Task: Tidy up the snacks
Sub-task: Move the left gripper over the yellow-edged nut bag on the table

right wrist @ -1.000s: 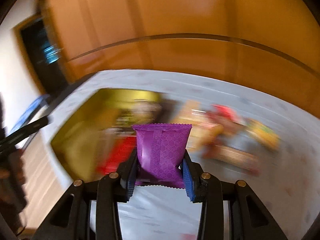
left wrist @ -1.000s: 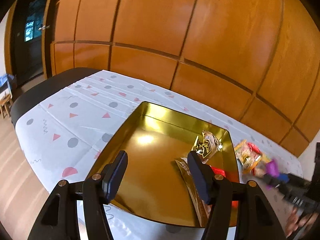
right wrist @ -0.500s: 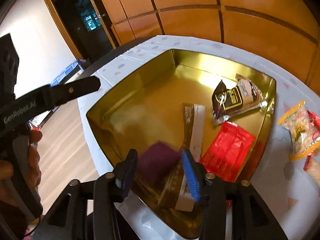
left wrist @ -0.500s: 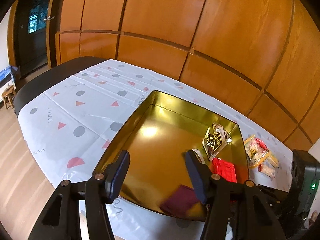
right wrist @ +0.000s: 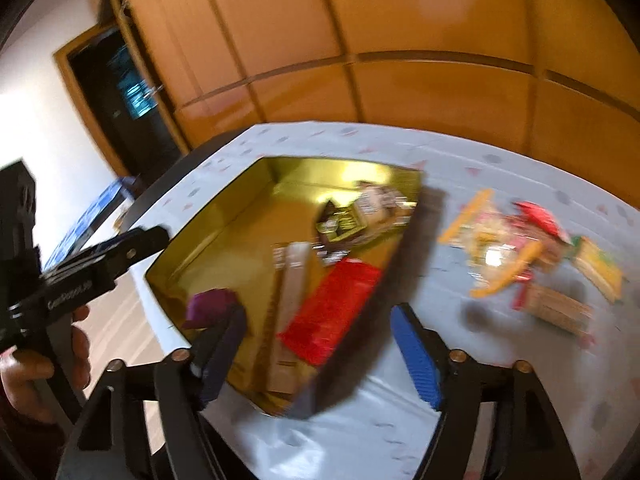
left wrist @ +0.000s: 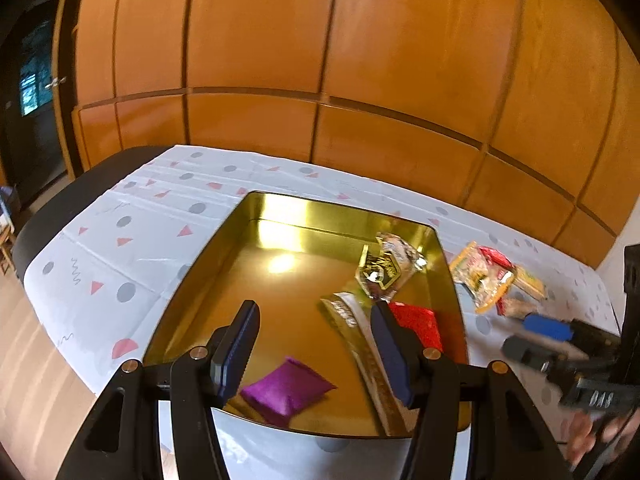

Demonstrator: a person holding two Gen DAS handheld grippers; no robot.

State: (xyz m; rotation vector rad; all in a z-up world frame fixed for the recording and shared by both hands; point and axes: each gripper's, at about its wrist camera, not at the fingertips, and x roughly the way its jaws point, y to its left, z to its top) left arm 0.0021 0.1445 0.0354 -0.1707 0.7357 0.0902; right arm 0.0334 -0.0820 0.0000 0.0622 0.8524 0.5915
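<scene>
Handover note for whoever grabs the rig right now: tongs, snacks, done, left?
Left tongs: open, empty, over the near end of the gold tin.
Right tongs: jaws have just been opening, nothing between them, above the tin's near right corner.
In the tin: purple packet at the near edge, red packet, long gold-and-white packet, dark wrapped snack at the far right.
Left to do: the pile of packets on the tablecloth right of the tin.
</scene>
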